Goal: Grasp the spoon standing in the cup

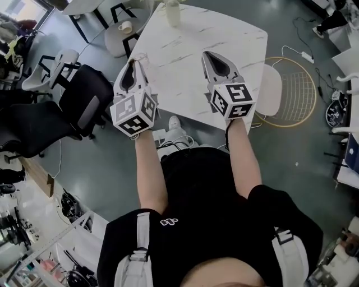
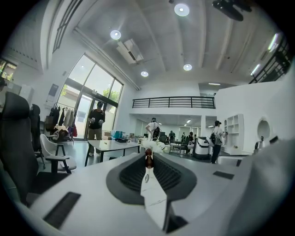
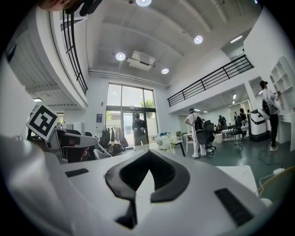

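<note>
The white marble table (image 1: 190, 50) is filling the upper middle of the head view, and the person is standing at its 6 o'clock edge with both forearms reaching out over it. The left gripper (image 1: 135, 61) and the right gripper (image 1: 207, 55) are hovering side by side over the near half of the table, both pointing toward 12 o'clock, the right one sitting at 3 o'clock of the left and well apart from it. What looks like a vase of white flowers (image 1: 173, 12) is standing at the far 12 o'clock edge, clear of both. The right gripper's jaws are resting clenched tip to tip with nothing between them. The left gripper's jaws are standing drawn in to a thin slit, and the brown handle end of the spoon (image 2: 148, 159) is sitting right in that slit at the tips, so they appear to be pinching it. The spoon is therefore lying at 12 o'clock of the left jaws, at the near-left part of the table, with its long axis running roughly upright and crossing the line of the jaws. The cup under it is too faint to make out in any view. The left hand is plainly the nearer one. Any lift is likely going to need to follow the handle's upright axis, so that the bowl is clearing the cup without tipping it.
</note>
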{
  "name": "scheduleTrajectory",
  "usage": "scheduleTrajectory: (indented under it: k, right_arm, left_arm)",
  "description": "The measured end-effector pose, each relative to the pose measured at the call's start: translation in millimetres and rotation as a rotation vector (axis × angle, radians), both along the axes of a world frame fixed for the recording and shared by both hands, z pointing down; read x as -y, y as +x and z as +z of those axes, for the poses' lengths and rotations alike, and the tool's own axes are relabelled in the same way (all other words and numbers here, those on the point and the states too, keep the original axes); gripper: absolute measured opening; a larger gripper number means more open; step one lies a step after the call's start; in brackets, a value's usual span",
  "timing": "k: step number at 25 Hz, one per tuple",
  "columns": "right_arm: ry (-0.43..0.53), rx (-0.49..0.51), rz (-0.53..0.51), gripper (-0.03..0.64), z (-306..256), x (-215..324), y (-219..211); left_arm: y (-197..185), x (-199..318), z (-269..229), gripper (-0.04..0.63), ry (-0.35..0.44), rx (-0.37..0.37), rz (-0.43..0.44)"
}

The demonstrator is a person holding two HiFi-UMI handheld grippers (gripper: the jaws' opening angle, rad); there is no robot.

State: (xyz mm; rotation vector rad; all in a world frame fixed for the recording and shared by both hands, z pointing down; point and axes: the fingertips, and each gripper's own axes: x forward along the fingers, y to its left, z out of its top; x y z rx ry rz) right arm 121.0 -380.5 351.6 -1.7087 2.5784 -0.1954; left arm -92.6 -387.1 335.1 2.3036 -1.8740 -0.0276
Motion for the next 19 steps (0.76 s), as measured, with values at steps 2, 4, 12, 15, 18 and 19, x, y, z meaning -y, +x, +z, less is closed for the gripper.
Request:
scheduleTrajectory:
  k: [2, 4, 12, 15, 18, 19]
  right_arm:
    - [0.001, -0.002, 0.005, 0.006, 0, -4, 3]
    - [0.006, -0.011, 0.008, 0.005, -1, -6, 5]
    - [0.022, -0.046, -0.013, 0.006, -2, -9, -13]
    - [0.027, -0.052, -0.02, 0.006, -2, -14, -15]
    - [0.028, -0.058, -0.02, 0.006, -1, -17, -15]
    - [0.028, -0.06, -0.02, 0.006, -1, -17, -15]
  left_arm:
    - [3, -3, 0, 0.063, -0.002, 0.004, 0.004]
    - [5, -6, -2, 0.063, 0.002, 0.003, 0.009]
    - [-10, -11, -6, 0.063, 0.014, -0.007, -0.002]
    - [-12, -14, -5, 0.063, 0.016, -0.012, -0.005]
    - [-10, -17, -3, 0.063, 0.013, -0.013, 0.001]
    - [-9, -17, -3, 0.063, 0.013, -0.014, 0.003]
